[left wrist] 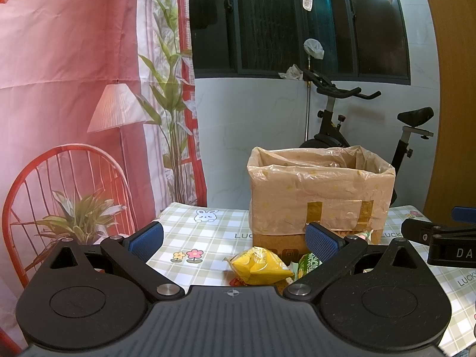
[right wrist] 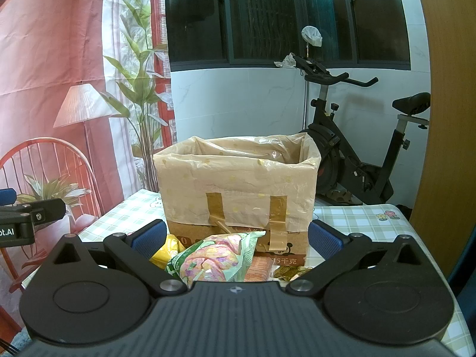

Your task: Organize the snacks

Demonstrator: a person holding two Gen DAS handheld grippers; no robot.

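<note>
A cardboard box [left wrist: 319, 196] lined with a tan plastic bag stands on the checked tablecloth; it also shows in the right wrist view [right wrist: 238, 190]. In front of it lie snack packs: a yellow pack [left wrist: 258, 266], also seen at the left in the right wrist view [right wrist: 166, 251], a green and pink pack [right wrist: 214, 257], an orange pack [right wrist: 260, 269] and a dark gold pack [right wrist: 287, 272]. My left gripper [left wrist: 233, 238] is open and empty above the yellow pack. My right gripper [right wrist: 236, 238] is open and empty above the green and pink pack.
The table [left wrist: 205, 232] has a checked cloth with flower and rabbit prints. An exercise bike [right wrist: 351, 154] stands behind the table at the right. A printed red backdrop [left wrist: 59, 89] hangs at the left. A wooden door [right wrist: 446, 119] is at the right edge.
</note>
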